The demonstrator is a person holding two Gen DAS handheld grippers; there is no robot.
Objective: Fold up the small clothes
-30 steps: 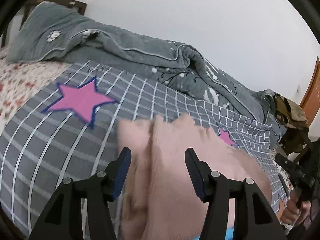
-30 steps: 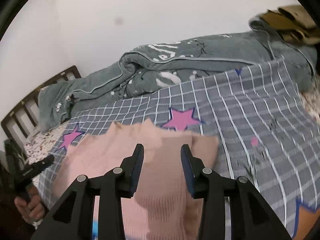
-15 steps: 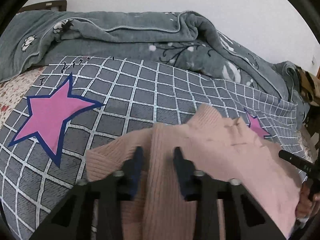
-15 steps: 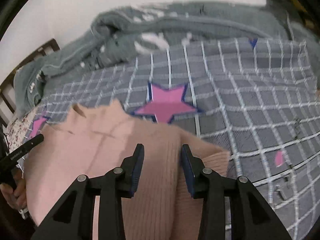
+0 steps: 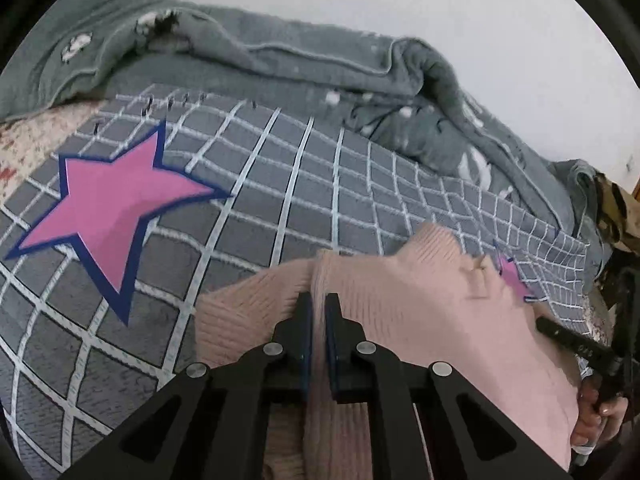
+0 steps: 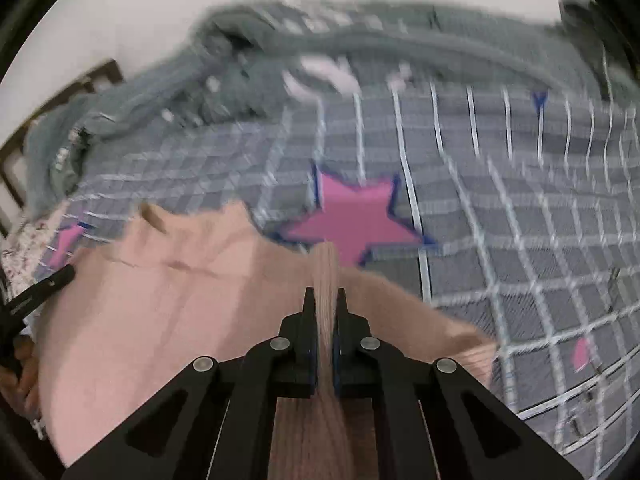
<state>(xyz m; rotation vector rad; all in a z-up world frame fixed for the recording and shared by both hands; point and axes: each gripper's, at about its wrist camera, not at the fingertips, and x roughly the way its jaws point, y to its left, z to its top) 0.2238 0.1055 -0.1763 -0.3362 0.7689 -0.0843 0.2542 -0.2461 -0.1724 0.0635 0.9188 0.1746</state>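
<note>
My left gripper (image 5: 317,300) and right gripper (image 6: 325,294) both pinching pink sweater (image 5: 400,312); I should lift evenly, keep fabric taut.

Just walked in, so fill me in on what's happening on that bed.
A person is folding a pink knit sweater on a grey checked bedspread with pink stars. The left gripper and the right gripper are each shut on a pinch of the sweater's fabric, one at either side. The sweater lies mostly spread out, not yet folded. A grey blanket is bunched along the wall behind.
</note>
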